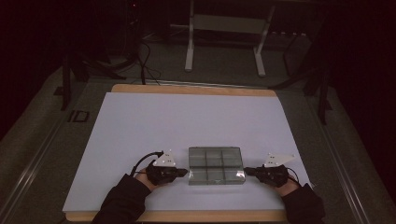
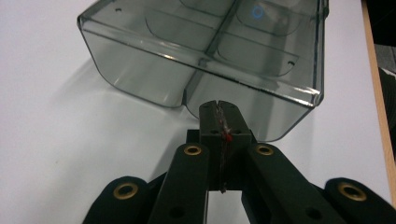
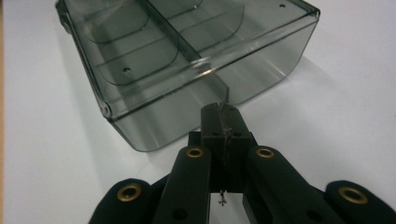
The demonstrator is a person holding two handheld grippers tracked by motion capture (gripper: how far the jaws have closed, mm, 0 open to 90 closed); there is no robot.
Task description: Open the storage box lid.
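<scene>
High view: we see a clear divided box (image 1: 216, 165) near the front of the white worktop (image 1: 140, 135), our left gripper (image 1: 183, 173) touching its left end, our right gripper (image 1: 249, 171) its right end.
Left gripper view: our gripper (image 2: 218, 108) has its jaws pressed together, tips against the box (image 2: 205, 51) wall.
Right gripper view: our gripper (image 3: 221, 112) is likewise closed, tips at the box (image 3: 187, 60) end wall by a divider.

Organiser tray (image 2: 224, 56): smoky clear plastic, glossy, catching highlights. Table cover (image 1: 154, 126): matt white sheet, smooth, lying over a wooden board (image 1: 187, 88). Gripper jaws: matt black plastic, showing brass-coloured rivets (image 3: 194, 152).
</scene>
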